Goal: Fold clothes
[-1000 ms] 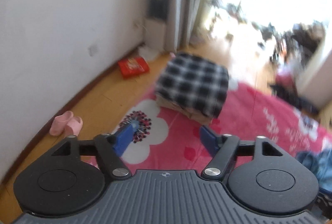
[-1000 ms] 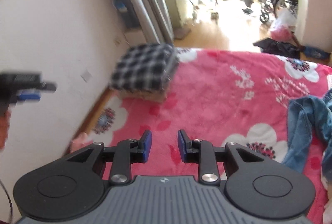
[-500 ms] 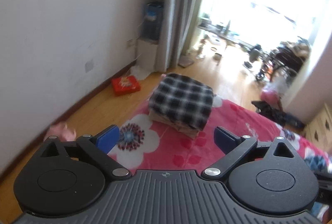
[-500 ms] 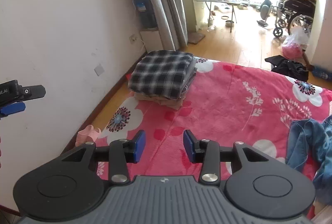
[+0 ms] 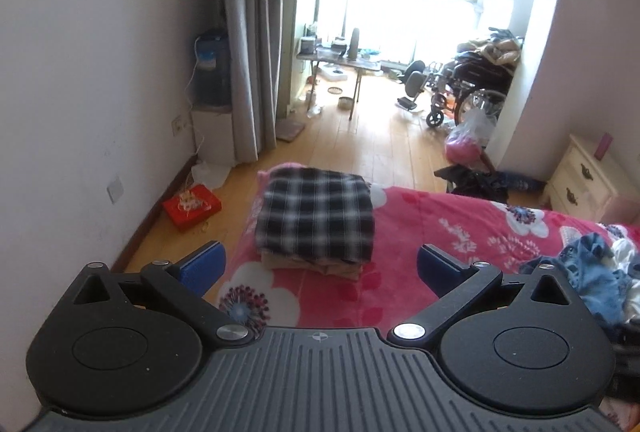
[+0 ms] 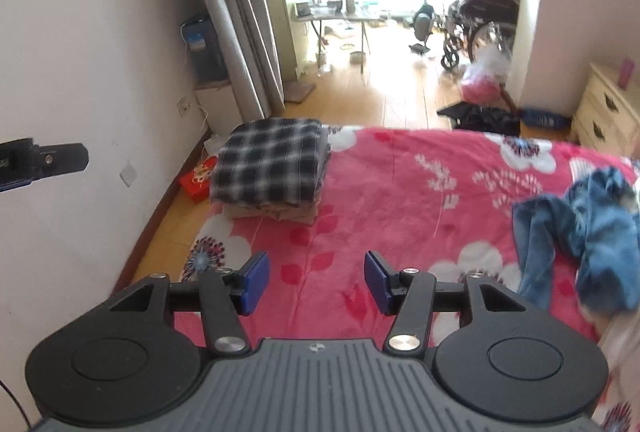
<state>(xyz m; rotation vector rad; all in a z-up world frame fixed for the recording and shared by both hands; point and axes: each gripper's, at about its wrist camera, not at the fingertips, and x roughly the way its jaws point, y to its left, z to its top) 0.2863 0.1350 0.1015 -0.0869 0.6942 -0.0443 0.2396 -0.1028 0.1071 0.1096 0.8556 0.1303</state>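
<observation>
A folded black-and-white plaid garment (image 5: pixel 316 218) (image 6: pixel 270 161) tops a small stack with tan clothes under it, at the far left corner of the bed with the pink flowered blanket (image 5: pixel 432 232) (image 6: pixel 400 199). Crumpled blue denim clothes (image 6: pixel 580 228) (image 5: pixel 588 268) lie on the blanket at the right. My left gripper (image 5: pixel 320 268) hangs open well short of the stack, holding nothing. My right gripper (image 6: pixel 316 282) is open above the blanket's middle, also holding nothing. The left gripper's finger (image 6: pixel 44 159) shows at the left edge of the right wrist view.
A white wall (image 5: pixel 80 71) runs along the left, with a red box (image 5: pixel 192 207) on the wooden floor beside the bed. A grey curtain (image 5: pixel 248 31), a water dispenser (image 5: pixel 212 71), a folding table (image 5: pixel 344 59), a wheelchair (image 5: pixel 476 79) and a cream drawer unit (image 5: pixel 588 179) stand beyond.
Both grippers have pulled back and risen, so the stack looks farther away. The jaws of both have spread wider, the right one from nearly shut. More of the room shows.
</observation>
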